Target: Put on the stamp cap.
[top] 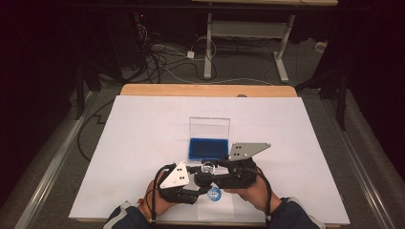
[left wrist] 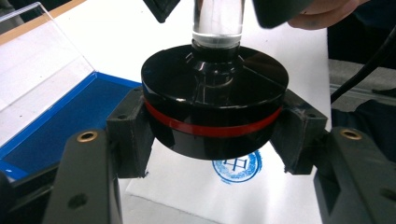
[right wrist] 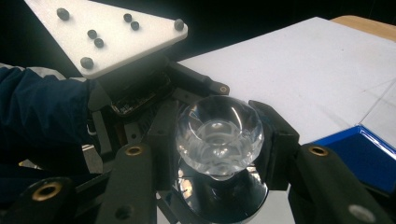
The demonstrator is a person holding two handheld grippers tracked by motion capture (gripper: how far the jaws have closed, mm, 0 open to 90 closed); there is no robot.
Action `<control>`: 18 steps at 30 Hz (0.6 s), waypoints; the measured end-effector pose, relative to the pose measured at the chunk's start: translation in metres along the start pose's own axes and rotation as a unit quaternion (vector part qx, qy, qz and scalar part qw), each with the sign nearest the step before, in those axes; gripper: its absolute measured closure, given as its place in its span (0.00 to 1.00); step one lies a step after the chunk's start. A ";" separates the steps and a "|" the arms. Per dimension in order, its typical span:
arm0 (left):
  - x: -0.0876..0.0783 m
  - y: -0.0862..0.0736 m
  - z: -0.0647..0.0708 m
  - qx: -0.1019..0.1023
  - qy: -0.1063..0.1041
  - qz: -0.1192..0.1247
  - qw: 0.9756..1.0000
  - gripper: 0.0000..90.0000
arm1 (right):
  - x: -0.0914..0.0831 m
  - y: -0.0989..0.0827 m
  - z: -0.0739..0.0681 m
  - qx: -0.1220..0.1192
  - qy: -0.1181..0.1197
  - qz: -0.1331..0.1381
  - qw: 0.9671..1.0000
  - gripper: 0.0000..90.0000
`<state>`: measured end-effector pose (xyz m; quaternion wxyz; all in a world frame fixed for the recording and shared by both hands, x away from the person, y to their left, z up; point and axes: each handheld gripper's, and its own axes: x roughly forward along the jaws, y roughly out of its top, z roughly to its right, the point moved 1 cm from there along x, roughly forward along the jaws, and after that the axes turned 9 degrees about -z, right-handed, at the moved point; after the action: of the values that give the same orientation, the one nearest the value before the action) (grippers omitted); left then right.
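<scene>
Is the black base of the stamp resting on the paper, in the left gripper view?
No, the stamp base hangs above the paper, with the blue print visible beneath.

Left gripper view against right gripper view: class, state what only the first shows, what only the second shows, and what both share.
Only the left gripper view shows the blue round stamp print on paper and the red band around the stamp's black base. Only the right gripper view shows the clear faceted knob from above and the grey three-cornered plate. Both show the stamp gripped, the blue ink pad case and the white table sheet.
</scene>
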<state>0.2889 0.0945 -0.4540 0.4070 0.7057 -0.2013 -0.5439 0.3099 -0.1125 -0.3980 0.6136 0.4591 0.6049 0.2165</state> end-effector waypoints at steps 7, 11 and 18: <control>0.002 -0.001 0.000 0.000 -0.004 -0.007 1.000 0.40 | 0.003 -0.002 0.000 0.000 -0.002 -0.008 1.000 0.64; 0.003 -0.001 -0.001 0.000 -0.009 -0.006 1.000 0.40 | 0.002 0.000 0.000 -0.004 -0.005 -0.009 1.000 0.63; 0.003 -0.002 -0.001 0.002 -0.013 -0.006 1.000 0.40 | 0.002 0.000 -0.002 -0.007 -0.009 -0.013 1.000 0.63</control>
<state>0.2909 0.0937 -0.4571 0.4000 0.7003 -0.2037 -0.5551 0.3080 -0.1100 -0.3987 0.6249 0.4487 0.6038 0.2088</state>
